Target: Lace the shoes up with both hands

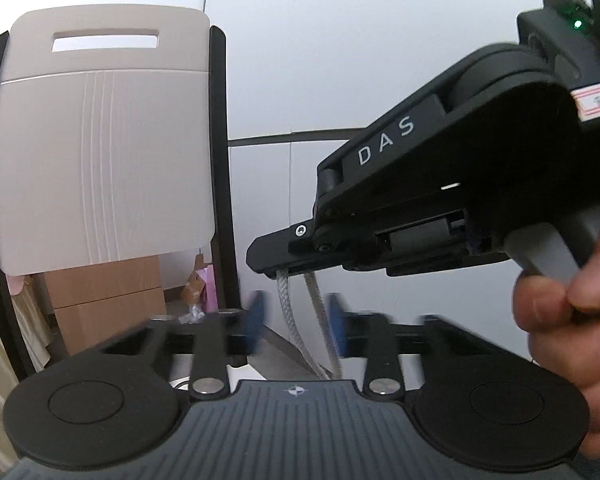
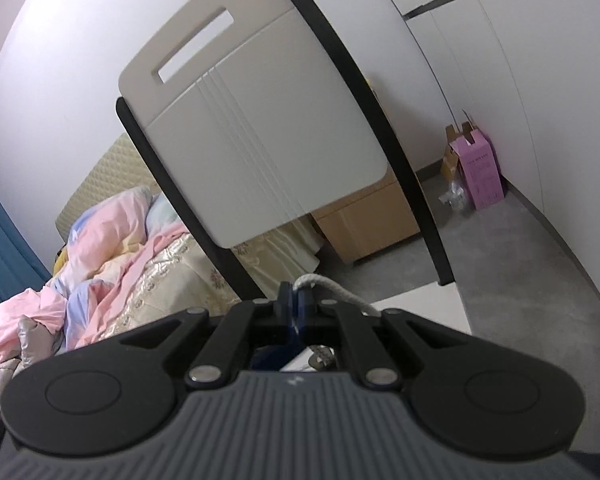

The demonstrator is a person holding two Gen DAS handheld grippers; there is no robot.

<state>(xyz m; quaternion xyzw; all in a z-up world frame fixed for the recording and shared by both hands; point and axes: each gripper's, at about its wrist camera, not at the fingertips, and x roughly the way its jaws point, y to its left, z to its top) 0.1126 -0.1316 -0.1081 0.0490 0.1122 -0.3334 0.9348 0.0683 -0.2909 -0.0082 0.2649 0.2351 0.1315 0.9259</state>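
1. Jaws of the left gripper (image 1: 296, 324) stand apart in the left wrist view. Its blue pads (image 1: 256, 320) are blurred, and two strands of pale grey braided shoelace (image 1: 285, 300) run down through the gap between them. Neither pad can be seen pressing on a strand.
2. Jaws of the right gripper (image 2: 296, 300) are together, clamped on the same shoelace (image 2: 332, 286). In the right wrist view the lace rises just above the closed blue pads and trails off to the right over the black linkage.
3. Seen from the left wrist, the right gripper (image 1: 268, 260) reaches in from the right, just beyond the left one and a little higher. The lace strands hang from its tip. A person's hand (image 1: 572, 320) wraps around its grey handle at the right edge.
4. Below the grippers the lace drops out of sight, and the shoe itself cannot be made out in either view.
5. A beige plastic chair back with a slot handle (image 1: 100, 140) and a black curved frame stands upright on the far left. The right wrist view shows it tilted (image 2: 260, 120).
6. Brown cardboard boxes (image 1: 104, 296) sit on the floor behind the chair.
7. A bed with pink and blue bedding (image 2: 112, 248) lies far left, and a pink carton (image 2: 482, 172) stands by the far right wall.
8. A white tabletop corner (image 2: 420, 304) shows just beyond the right gripper.
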